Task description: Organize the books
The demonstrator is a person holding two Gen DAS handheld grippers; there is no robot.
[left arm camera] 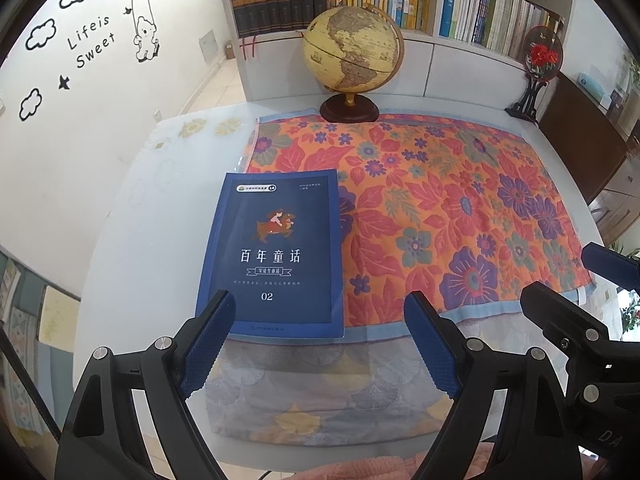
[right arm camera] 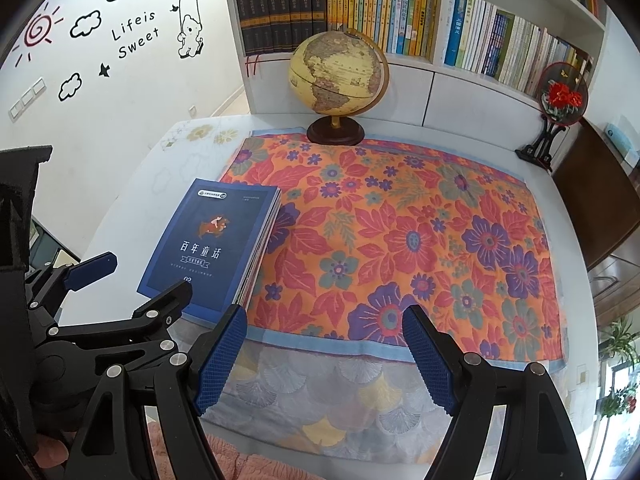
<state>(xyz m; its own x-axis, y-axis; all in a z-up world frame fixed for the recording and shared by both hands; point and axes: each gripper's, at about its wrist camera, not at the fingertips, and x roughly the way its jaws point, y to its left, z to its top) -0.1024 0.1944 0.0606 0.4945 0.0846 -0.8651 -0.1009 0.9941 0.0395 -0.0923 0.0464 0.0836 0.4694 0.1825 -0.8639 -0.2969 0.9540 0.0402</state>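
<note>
A stack of thin books with a dark blue cover marked "02" on top (left arm camera: pixel 276 256) lies flat at the left edge of the floral cloth (left arm camera: pixel 440 216); it also shows in the right wrist view (right arm camera: pixel 212 248). My left gripper (left arm camera: pixel 320 304) is open and empty, just in front of the stack's near edge. My right gripper (right arm camera: pixel 324 320) is open and empty, to the right of the stack, over the cloth's front edge. The right gripper appears at the right in the left wrist view (left arm camera: pixel 576 280); the left gripper appears at the left in the right wrist view (right arm camera: pixel 136 276).
A globe on a wooden base (left arm camera: pixel 350 56) stands at the back of the white table (left arm camera: pixel 160 208). A red ornamental fan on a black stand (left arm camera: pixel 538 64) is at the back right. A bookshelf full of upright books (right arm camera: pixel 360 12) lines the wall behind.
</note>
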